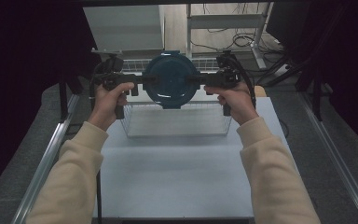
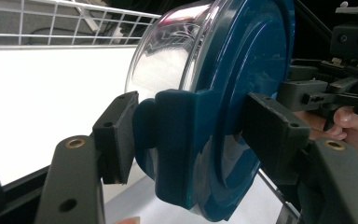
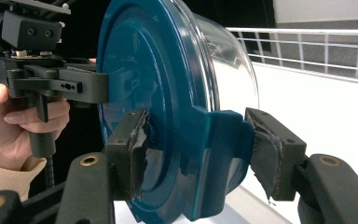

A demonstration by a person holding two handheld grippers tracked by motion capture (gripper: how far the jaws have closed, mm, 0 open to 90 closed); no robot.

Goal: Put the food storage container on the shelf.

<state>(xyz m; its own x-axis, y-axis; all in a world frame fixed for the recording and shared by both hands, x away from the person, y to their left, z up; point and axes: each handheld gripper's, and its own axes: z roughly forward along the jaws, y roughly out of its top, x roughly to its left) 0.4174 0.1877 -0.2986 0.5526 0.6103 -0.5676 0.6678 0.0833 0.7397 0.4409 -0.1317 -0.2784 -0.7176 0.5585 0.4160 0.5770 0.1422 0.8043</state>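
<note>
Teal-lidded container (image 1: 170, 80) hangs at upper centre, over the wire basket (image 1: 177, 122), as my left gripper (image 1: 140, 79) and right gripper (image 1: 199, 79) clamp its side tabs; lowering it evenly likely comes next.

Glossy teal plastic lid (image 3: 168, 93) is gleaming on a clear glass bowl (image 2: 168, 56); behind it, white wire basket (image 1: 177, 122) is looking matt.

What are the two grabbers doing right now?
Left gripper: closed on the left side clip of the blue-lidded container.
Right gripper: closed on its right side clip.
</note>
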